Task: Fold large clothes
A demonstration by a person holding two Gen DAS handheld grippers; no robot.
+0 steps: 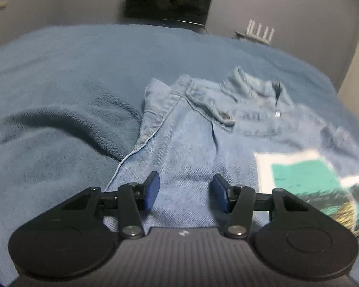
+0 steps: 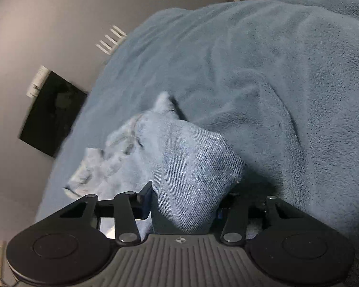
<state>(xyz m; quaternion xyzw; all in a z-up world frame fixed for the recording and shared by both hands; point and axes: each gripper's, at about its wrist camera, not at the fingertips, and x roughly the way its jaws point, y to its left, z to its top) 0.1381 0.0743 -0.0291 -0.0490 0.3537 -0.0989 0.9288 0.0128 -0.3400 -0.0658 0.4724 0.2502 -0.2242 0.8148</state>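
Where the denim jacket (image 1: pixel 198 129) lies on the bed, we see its collar (image 1: pixel 253 88) at the far end and its body running back toward the left camera, so the long axis goes near to far, tilted slightly right. A chest pocket flap with a button (image 1: pixel 225 114) sits just below the collar. Beside it, at right, a white and teal printed patch (image 1: pixel 306 174) shows, blurred.

Left hand-held gripper (image 1: pixel 185 192): jaws moderately apart over the denim, blue pads (image 1: pixel 152 191) clear of the cloth as far as we can tell.

Right hand-held gripper (image 2: pixel 184 205): a bulging fold of denim (image 2: pixel 193 174) fills the gap between its jaws; whether the pads press on it we cannot tell.

Blue fleece blanket (image 1: pixel 59 91) covers the bed, rumpled. Beyond: grey wall (image 1: pixel 275 4), dark screen (image 1: pixel 167 0).
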